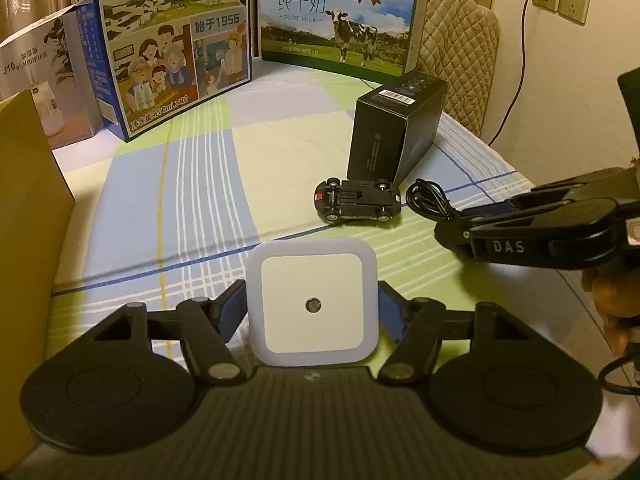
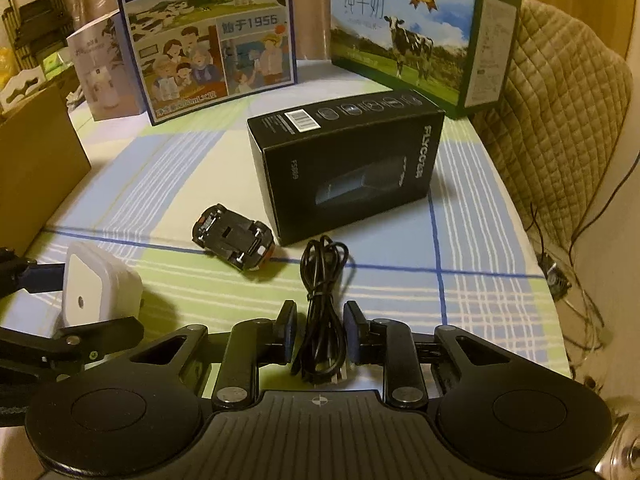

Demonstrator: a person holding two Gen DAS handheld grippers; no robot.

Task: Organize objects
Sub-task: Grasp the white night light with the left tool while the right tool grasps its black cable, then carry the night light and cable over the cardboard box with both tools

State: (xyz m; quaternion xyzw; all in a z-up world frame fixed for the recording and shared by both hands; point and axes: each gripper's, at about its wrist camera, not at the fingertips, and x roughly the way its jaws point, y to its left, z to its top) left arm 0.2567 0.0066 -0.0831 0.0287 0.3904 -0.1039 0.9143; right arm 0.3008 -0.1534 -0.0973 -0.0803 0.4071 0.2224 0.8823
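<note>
1. Fingers of the left gripper (image 1: 312,308) clasp a square white plastic night light (image 1: 312,304) above the checked tablecloth (image 1: 200,200).
2. Right gripper (image 2: 320,332) pads straddle a coiled black cable (image 2: 320,280) on the cloth; contact unclear.
3. Black toy car (image 2: 234,240) lies upturned beside a black carton (image 2: 348,168).

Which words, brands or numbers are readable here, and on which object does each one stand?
"始于1956": blue milk carton
"纯牛奶", "PURE MILK", "36": green milk carton
"J10 HUMIDIFIER": white box
"FLYCO": black box
"DAS": right gripper
Barcode digits and the black box's fine print: too small.
</note>
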